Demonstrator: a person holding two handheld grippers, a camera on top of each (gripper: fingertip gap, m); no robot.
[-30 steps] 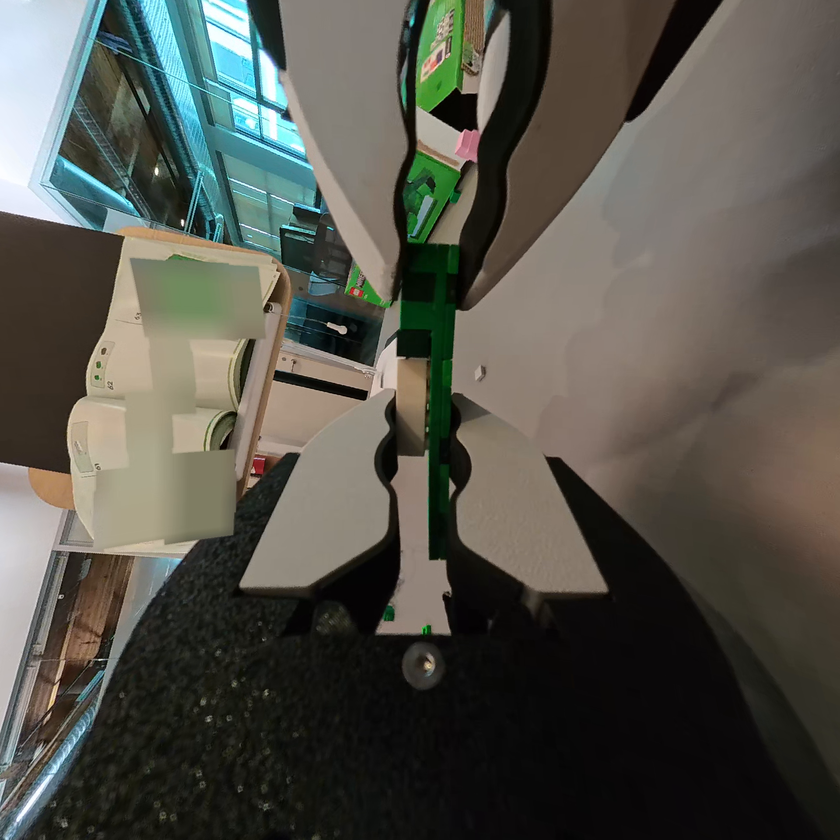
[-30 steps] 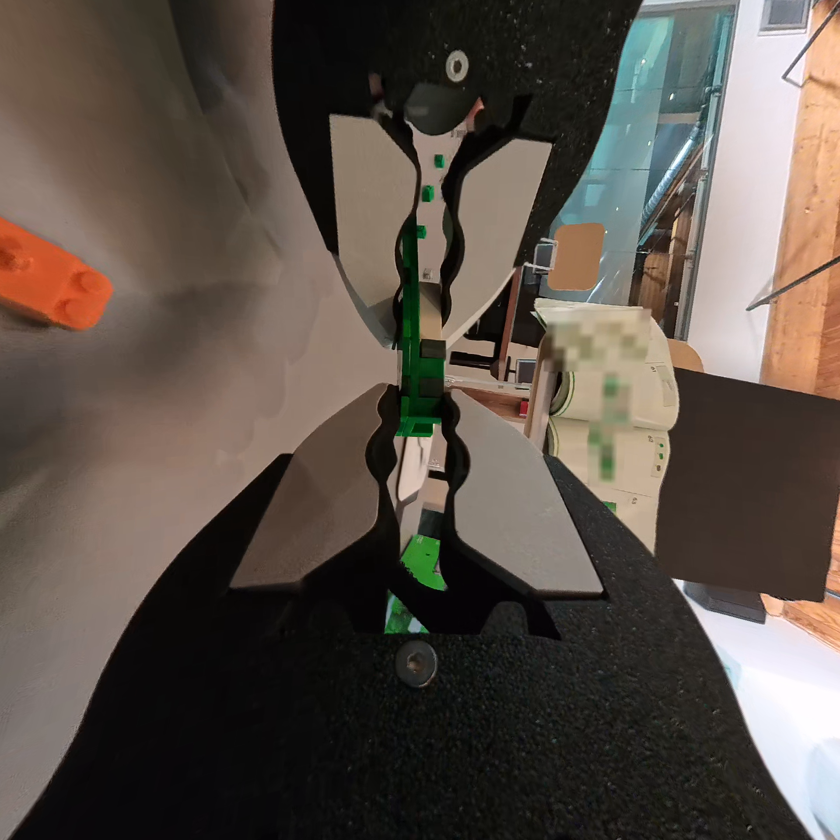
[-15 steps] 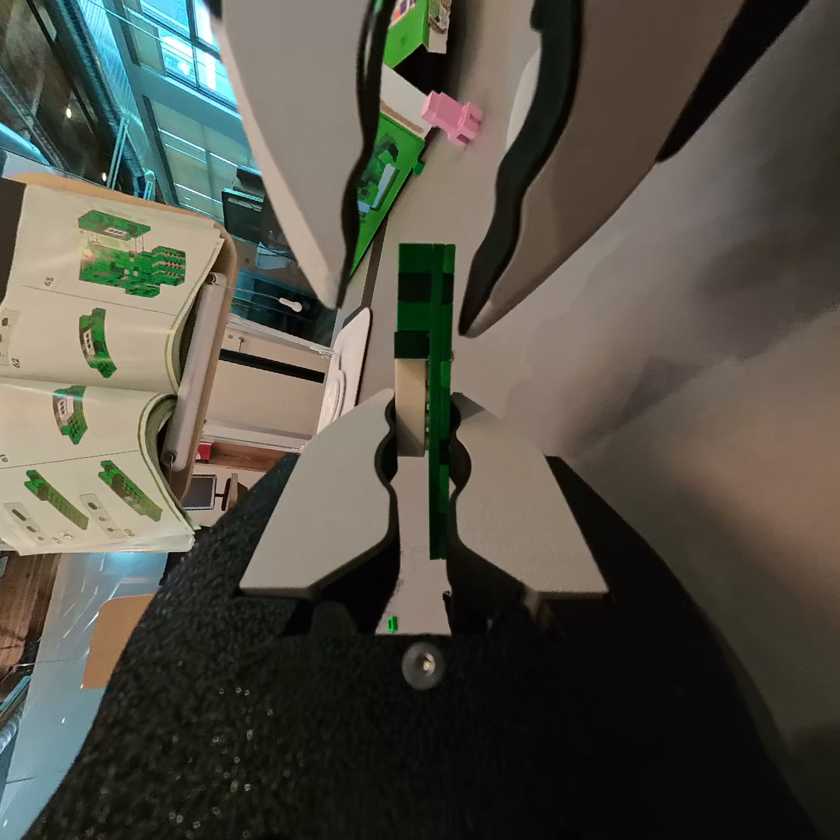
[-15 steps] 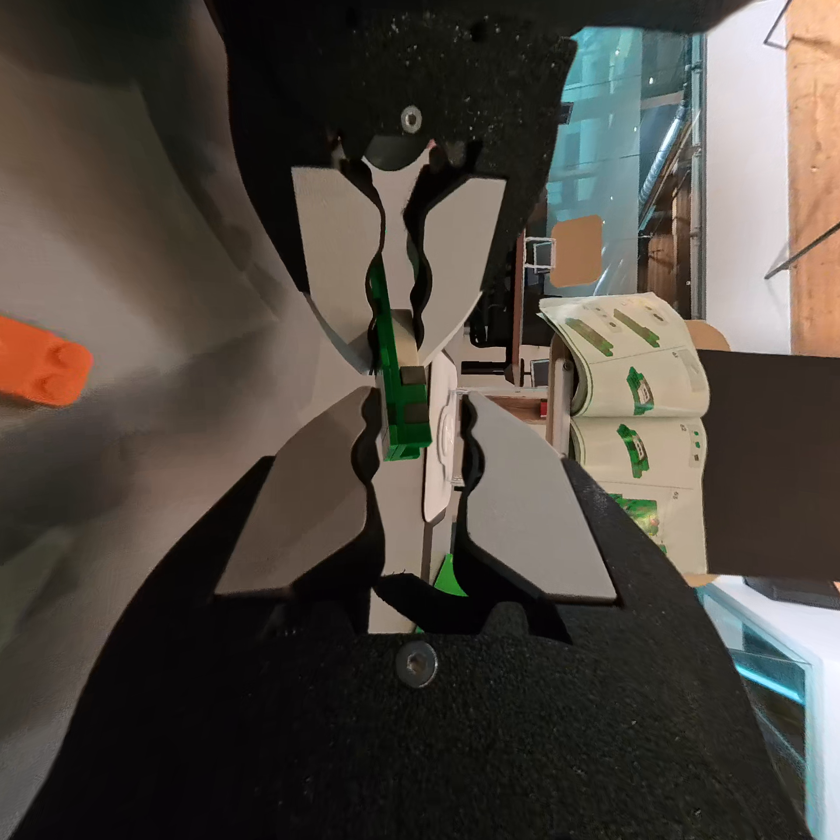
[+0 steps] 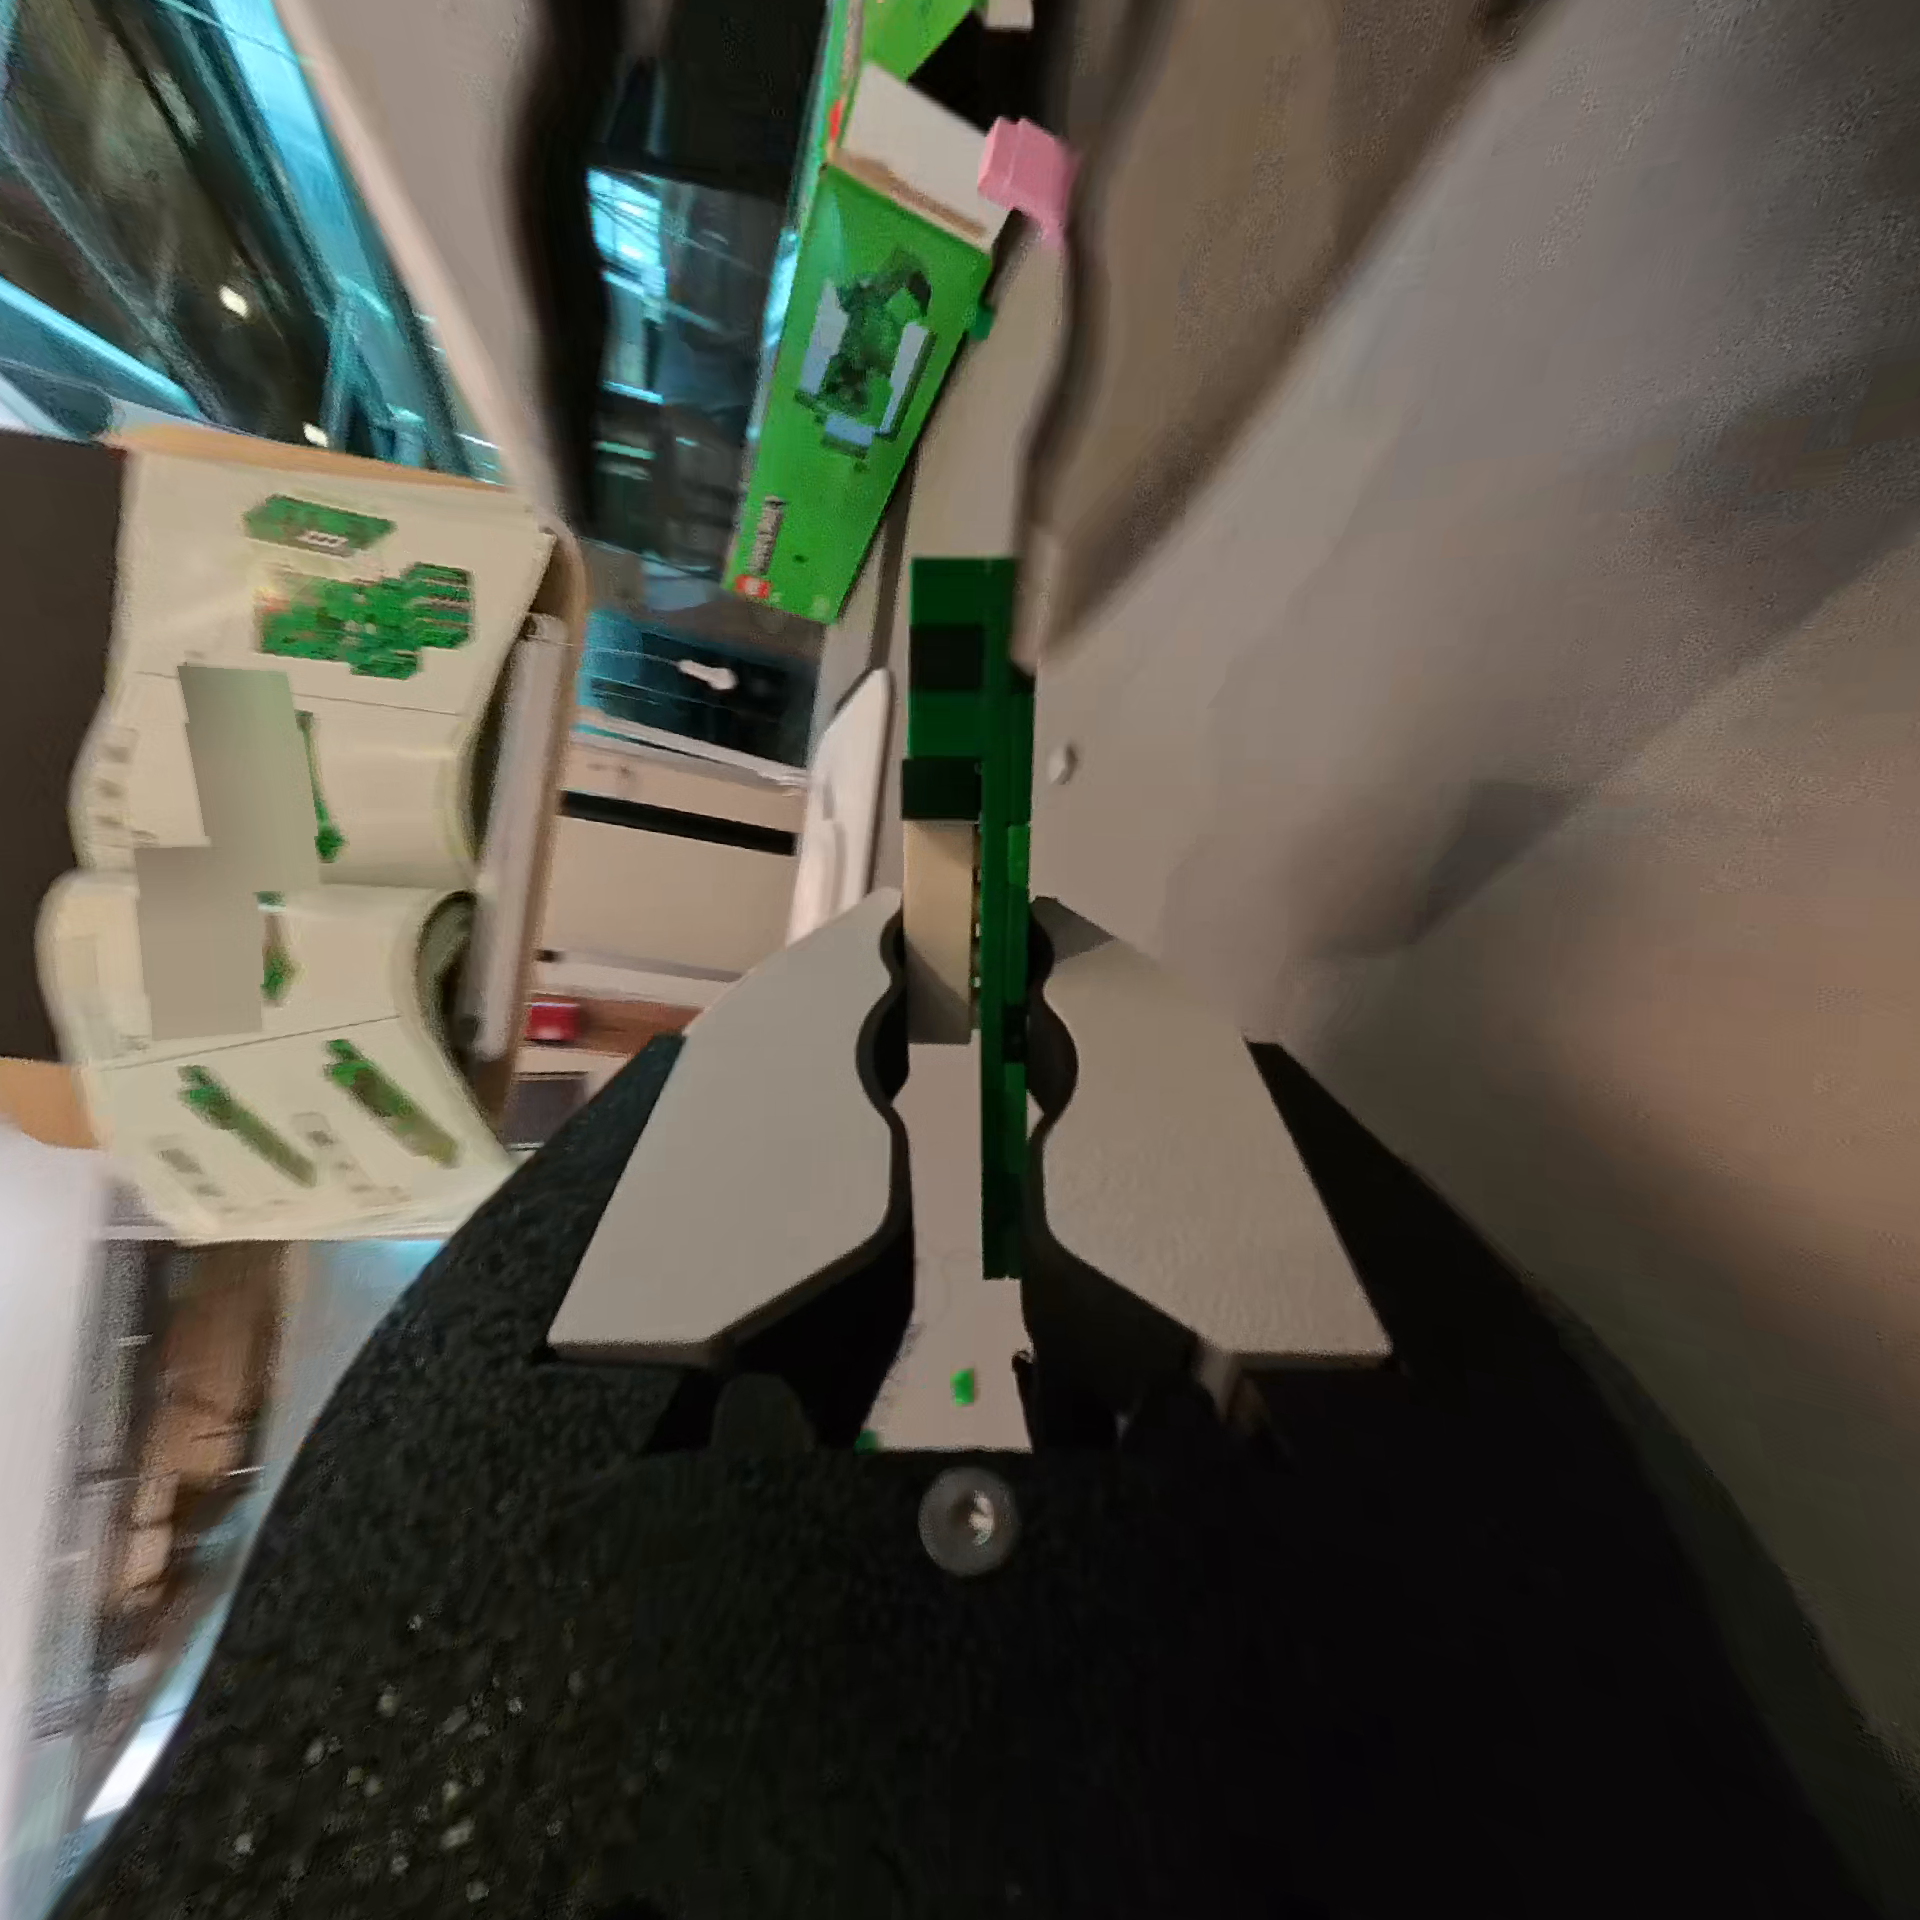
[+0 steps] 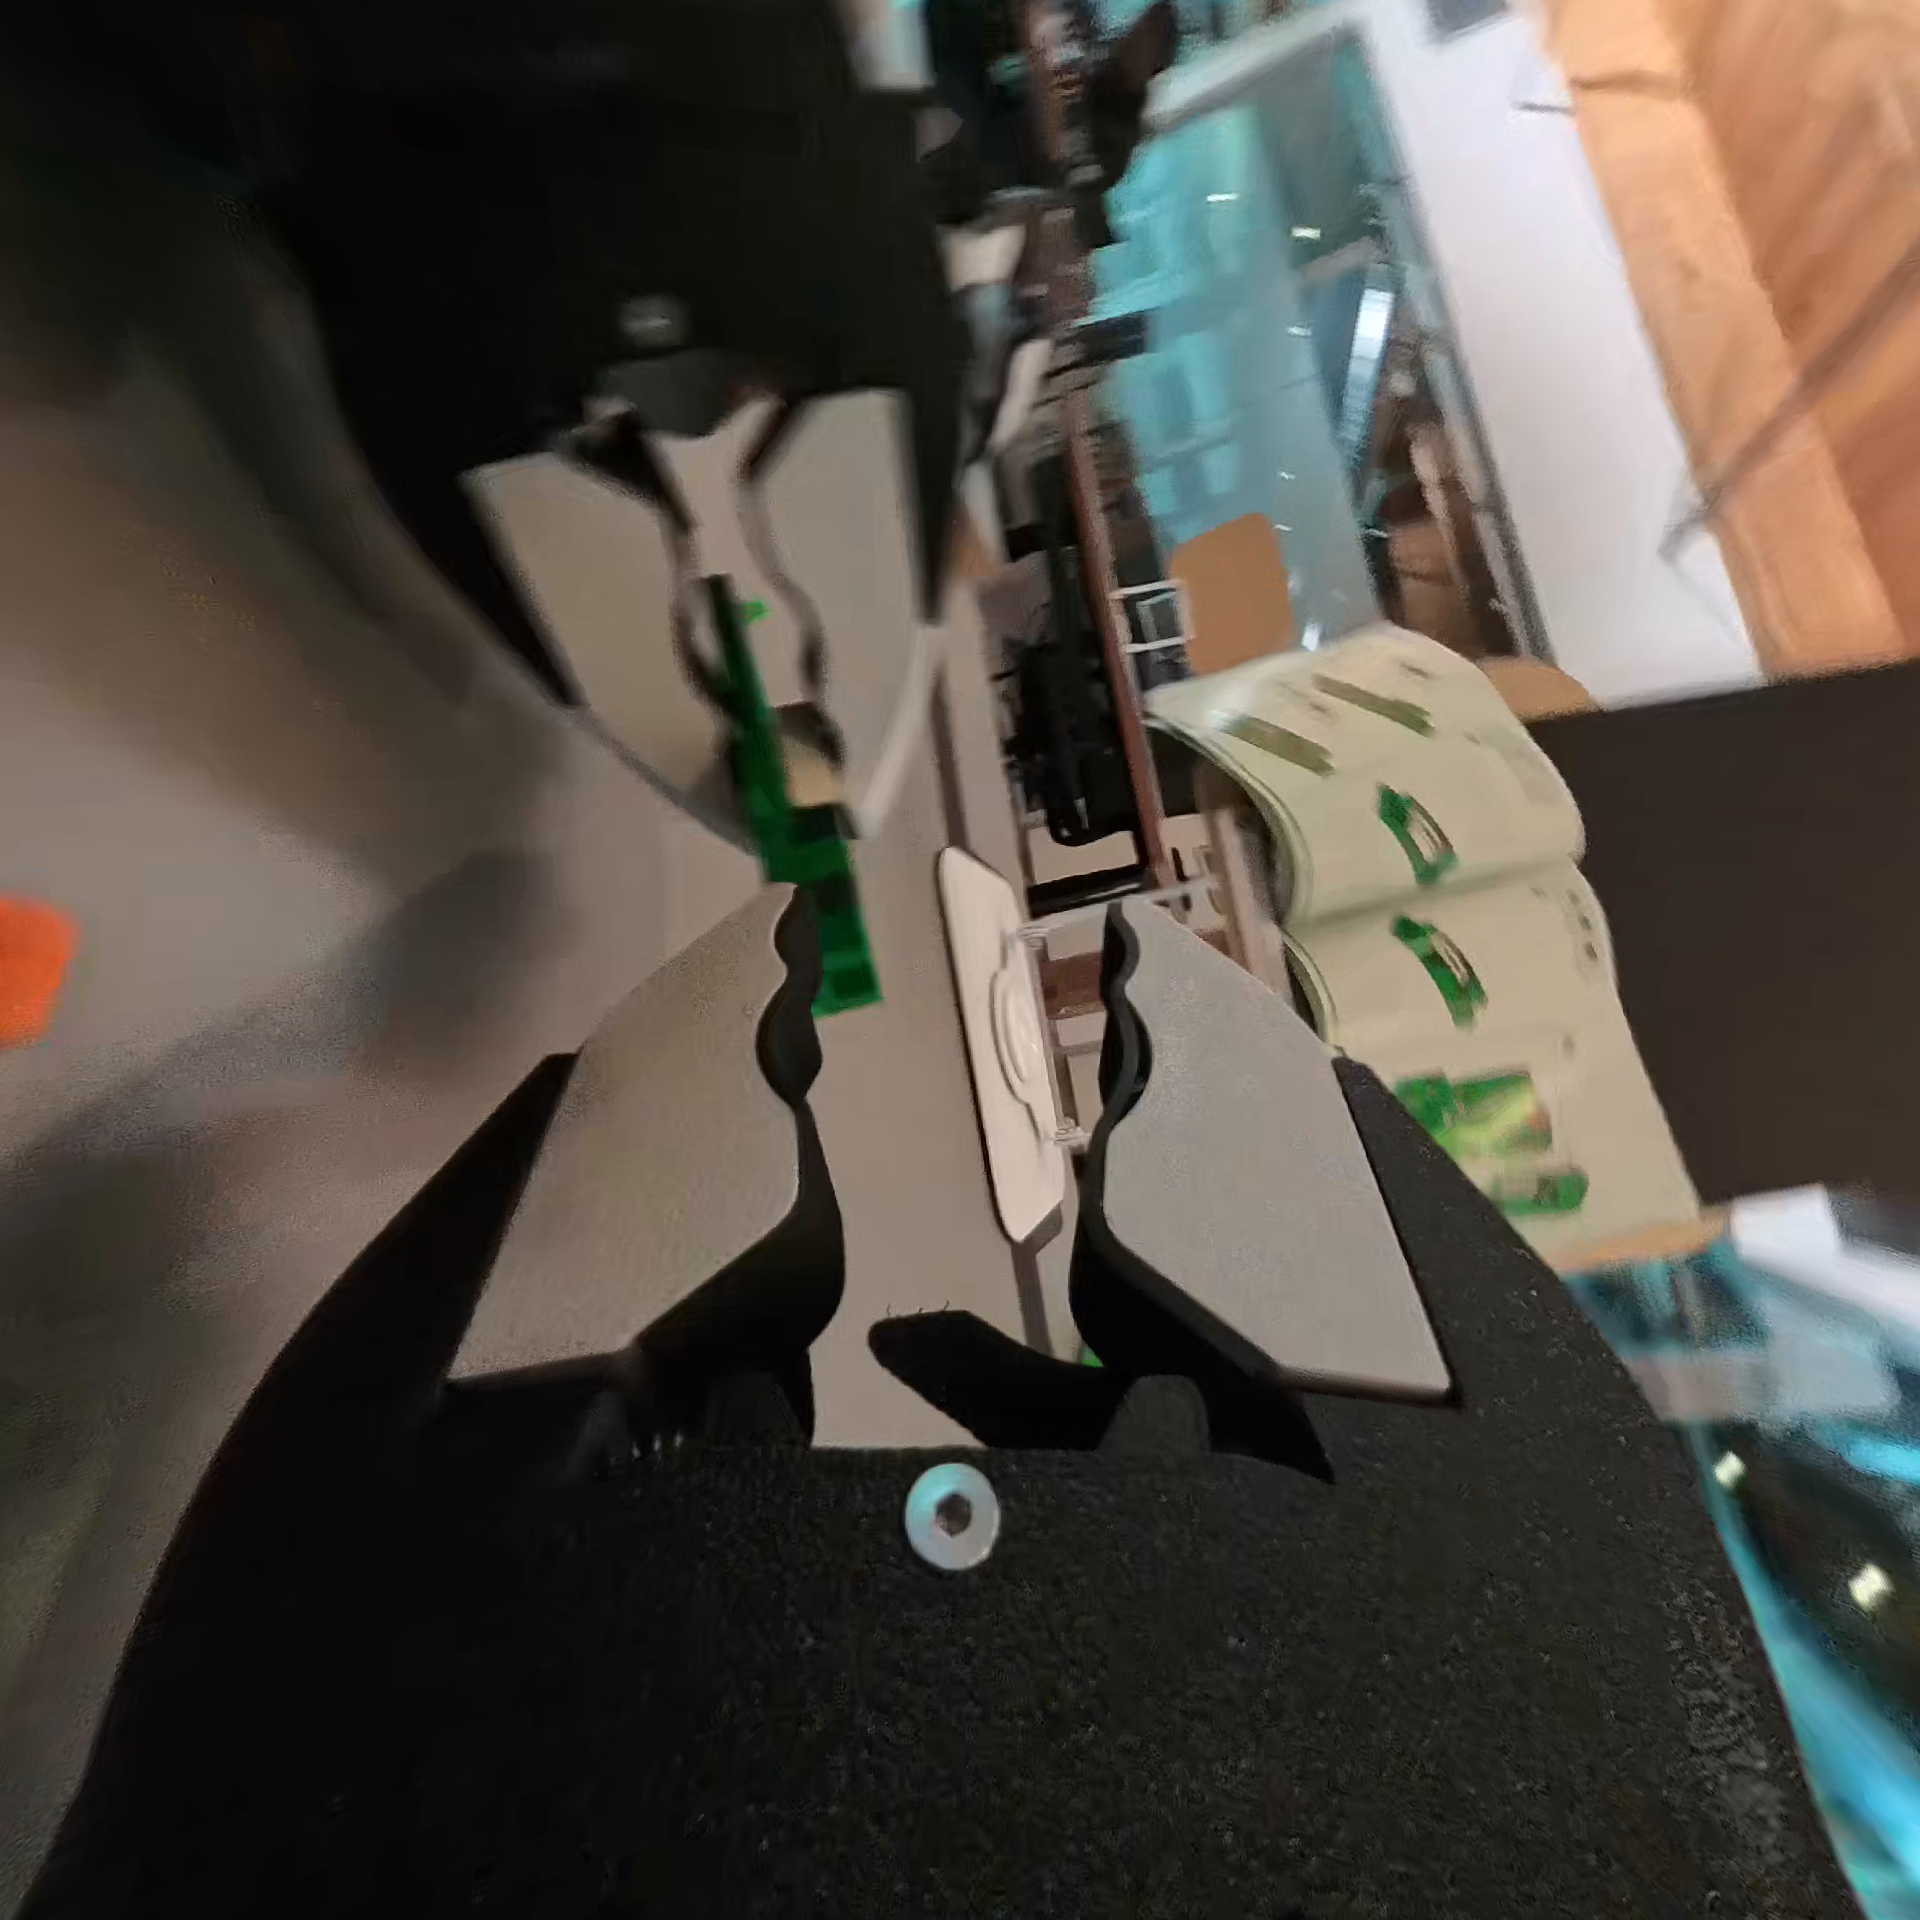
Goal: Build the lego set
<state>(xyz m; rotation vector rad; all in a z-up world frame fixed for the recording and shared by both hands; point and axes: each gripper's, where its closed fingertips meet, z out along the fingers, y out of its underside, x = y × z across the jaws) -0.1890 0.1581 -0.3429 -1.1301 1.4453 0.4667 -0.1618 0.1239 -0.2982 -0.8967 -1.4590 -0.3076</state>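
My left gripper [image 5: 971, 925] is shut on a flat green lego assembly [image 5: 997, 831] with a tan piece on its side, held edge-on above the grey table [image 5: 1455, 623]. My right gripper [image 6: 951, 914] is open and empty. Its left finger lies beside the free end of the assembly [image 6: 821, 914], apart from it as far as the blur lets me tell. The left gripper [image 6: 774, 748] faces it in the right wrist view. A blurred finger [image 5: 1143, 312] of the right gripper shows at the top of the left wrist view.
An open instruction booklet [image 5: 291, 831] on a stand also shows in the right wrist view [image 6: 1434, 935]. A green lego box [image 5: 862, 395] and a pink piece [image 5: 1023, 177] lie farther along the table. An orange brick [image 6: 31, 977] and a white disc-shaped holder [image 6: 1008, 1049] also lie on it.
My right gripper has opened, let go of the green assembly and drawn back from it. My left gripper has kept its hold on the assembly.
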